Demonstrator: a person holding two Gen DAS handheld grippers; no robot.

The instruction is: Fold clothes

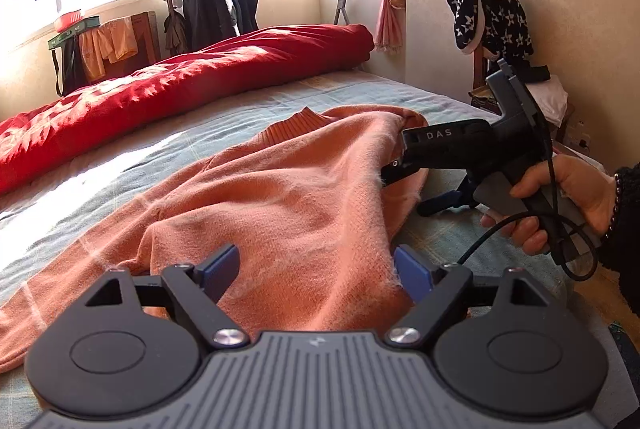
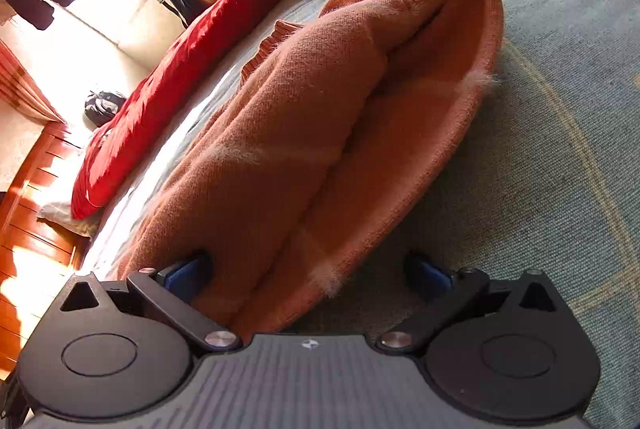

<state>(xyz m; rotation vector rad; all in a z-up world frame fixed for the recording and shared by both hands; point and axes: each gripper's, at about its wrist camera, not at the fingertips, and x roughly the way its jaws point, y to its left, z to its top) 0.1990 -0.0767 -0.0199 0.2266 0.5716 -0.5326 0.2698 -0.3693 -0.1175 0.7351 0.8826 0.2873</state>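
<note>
The right gripper (image 2: pixel 308 277), jaws wide, straddles the sweater's (image 2: pixel 304 117) doubled edge near the bed's (image 2: pixel 560 149) side, long axis running ahead; the left gripper (image 1: pixel 316 269) likewise stands wide.

The sweater (image 1: pixel 280 197) hides the right claw's (image 1: pixel 394 169) fingertips.

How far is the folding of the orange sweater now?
Done: one side of the orange sweater is folded over itself on the bed. In hand: left gripper and right gripper, both open, straddle its edge. Left: the remaining folds.
</note>
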